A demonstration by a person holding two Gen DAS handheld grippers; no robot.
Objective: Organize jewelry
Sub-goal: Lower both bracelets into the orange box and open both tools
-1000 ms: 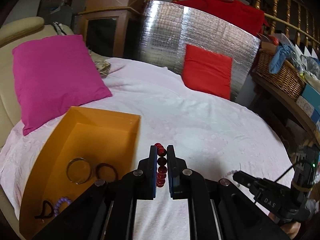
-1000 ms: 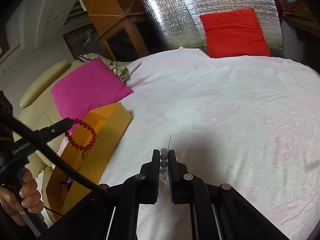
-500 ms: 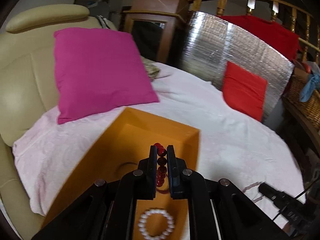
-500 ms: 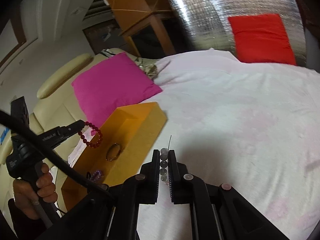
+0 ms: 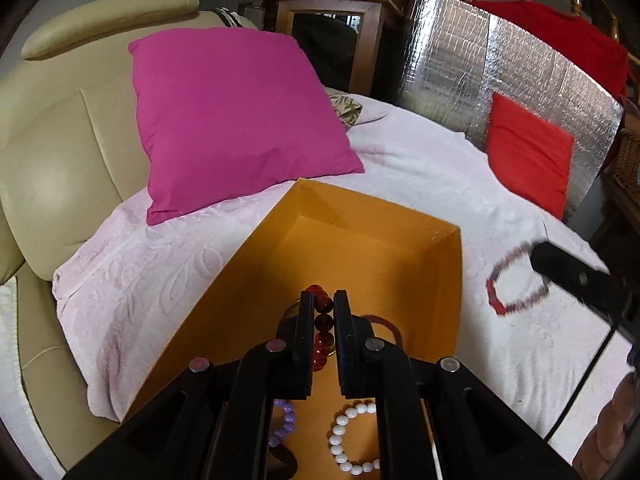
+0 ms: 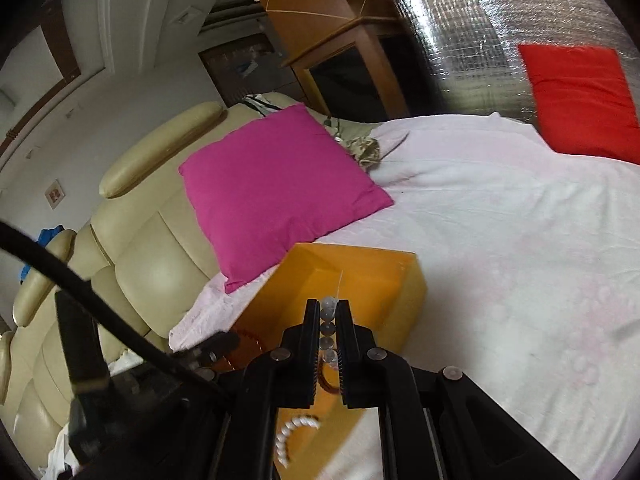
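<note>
a bed (image 5: 420, 184) under a pale pink cover fills both views, with a cream padded headboard (image 5: 60, 160) along its left side, a magenta pillow (image 5: 236, 120) leaning on it, and a red cushion (image 5: 528, 160) against a silver foil panel (image 5: 480, 80) at the far edge. well apart from the red cushion and just below the magenta pillow sits an open orange box (image 5: 440, 248) on the cover, its long axis running away from the left wrist camera.

the left tool (image 5: 323, 304) hangs over the box interior, its jaws pressed together on a dark red bead bracelet (image 5: 323, 326) that runs in a line between the fingers and loops down below them. already on the box floor lie a white bead bracelet (image 5: 348, 440) and a purple bead bracelet (image 5: 286, 420), with a thin ring shape partly hidden behind the tool.

the right tool (image 6: 329, 312) pinches a strand of clear beads (image 6: 328, 328), a fine thread sticking up from it; in the left view it shows blurred beside the box's right wall with its loop dangling over the cover. it is outside the box, the near wall between it and the interior.

the left hand looks the nearer to a drop: the box floor is straight below its beads, and bare floor remains toward the far end. the walls are tall, so the right tool probably has to clear the rim first, with the left tool crowding the same opening.
</note>
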